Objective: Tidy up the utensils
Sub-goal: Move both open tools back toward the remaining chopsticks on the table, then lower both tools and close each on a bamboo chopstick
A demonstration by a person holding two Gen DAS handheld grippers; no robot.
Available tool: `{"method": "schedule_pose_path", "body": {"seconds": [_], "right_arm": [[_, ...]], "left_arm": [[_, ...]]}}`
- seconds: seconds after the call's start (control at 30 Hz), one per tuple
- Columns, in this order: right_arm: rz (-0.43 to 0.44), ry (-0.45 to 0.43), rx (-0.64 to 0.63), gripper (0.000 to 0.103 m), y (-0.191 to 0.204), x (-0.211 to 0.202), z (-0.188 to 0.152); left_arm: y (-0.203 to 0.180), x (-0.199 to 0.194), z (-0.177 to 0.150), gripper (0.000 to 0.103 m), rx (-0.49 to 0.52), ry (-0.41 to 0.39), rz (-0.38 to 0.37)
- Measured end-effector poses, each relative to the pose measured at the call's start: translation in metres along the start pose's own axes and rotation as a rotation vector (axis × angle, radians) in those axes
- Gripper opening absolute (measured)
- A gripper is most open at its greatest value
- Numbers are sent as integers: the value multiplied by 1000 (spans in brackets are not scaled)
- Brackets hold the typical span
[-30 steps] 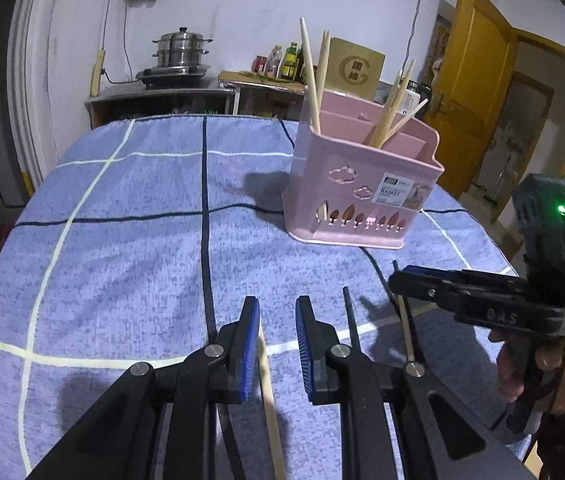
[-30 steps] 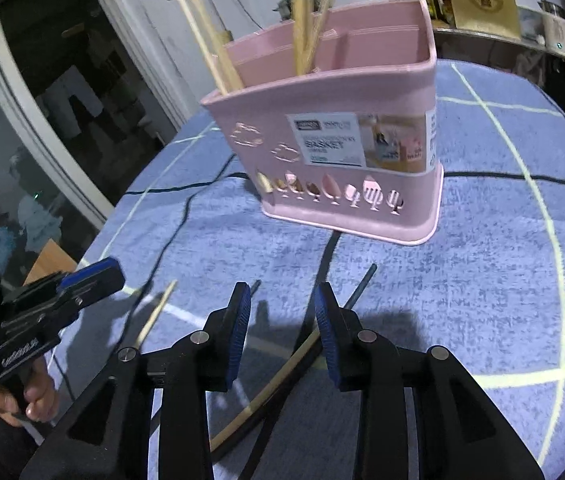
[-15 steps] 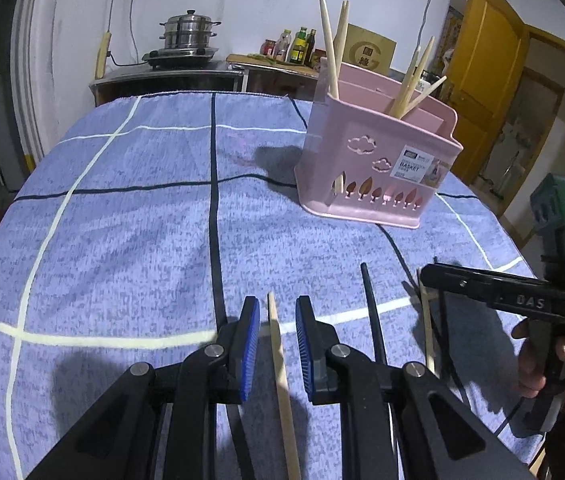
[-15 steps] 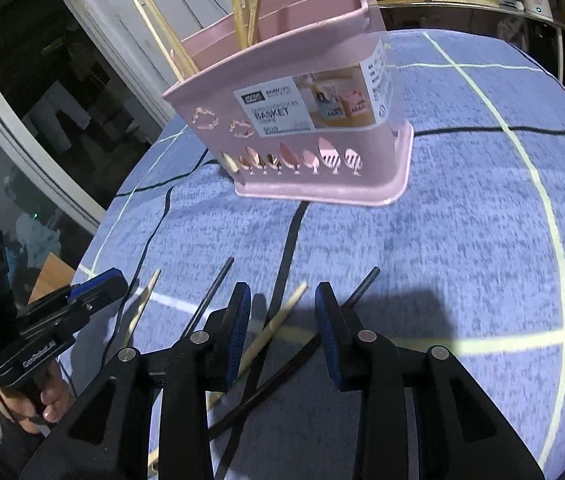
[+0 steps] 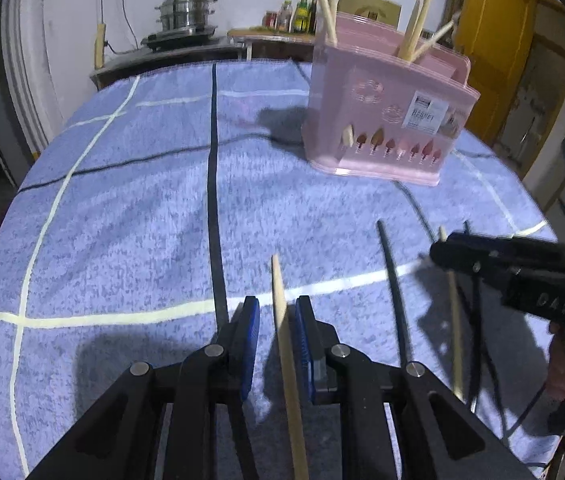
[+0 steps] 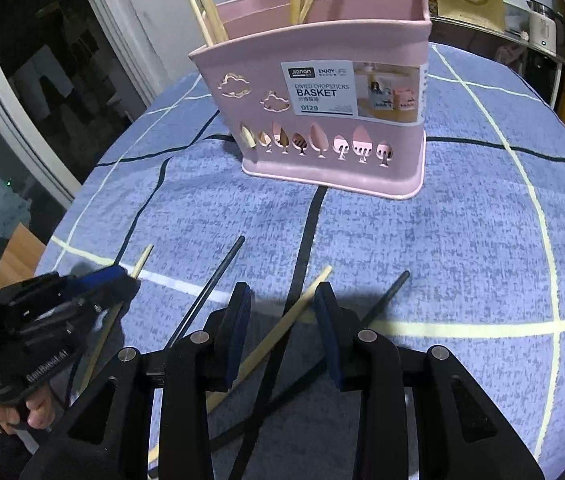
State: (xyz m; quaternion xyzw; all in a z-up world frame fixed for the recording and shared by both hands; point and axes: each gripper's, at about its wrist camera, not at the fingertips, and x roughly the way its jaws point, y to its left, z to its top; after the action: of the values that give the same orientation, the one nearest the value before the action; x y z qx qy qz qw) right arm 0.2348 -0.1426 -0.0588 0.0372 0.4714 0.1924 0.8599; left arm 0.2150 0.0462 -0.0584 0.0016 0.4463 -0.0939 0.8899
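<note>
Your left gripper (image 5: 276, 336) stood low over the blue checked tablecloth (image 5: 130, 208), its blue pads slightly parted either side of a pale wooden chopstick (image 5: 282, 320) lying on the cloth; whether they touched it could not be told. To its right lay a black chopstick (image 5: 392, 280), then a second pale one. Your right gripper (image 6: 282, 320) stood wider apart, astride another wooden chopstick (image 6: 302, 308) without pressing it; a second black chopstick (image 6: 386, 296) lay just beyond. Farther back, the pink chopstick basket (image 6: 322, 136) stood upright, holding several wooden chopsticks
</note>
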Motion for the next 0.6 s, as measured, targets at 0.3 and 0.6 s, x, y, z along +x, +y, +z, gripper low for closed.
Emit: {"method": "schedule_pose_path", "body": {"seconds": [0.3, 0.6], "right_arm": [[-87, 14, -58, 22, 14, 9, 6], [-72, 20, -47, 10, 8, 10, 8]], "left_arm": [[-14, 9, 8, 19, 82, 15, 58], [-20, 15, 16, 5, 99, 26, 63]]}}
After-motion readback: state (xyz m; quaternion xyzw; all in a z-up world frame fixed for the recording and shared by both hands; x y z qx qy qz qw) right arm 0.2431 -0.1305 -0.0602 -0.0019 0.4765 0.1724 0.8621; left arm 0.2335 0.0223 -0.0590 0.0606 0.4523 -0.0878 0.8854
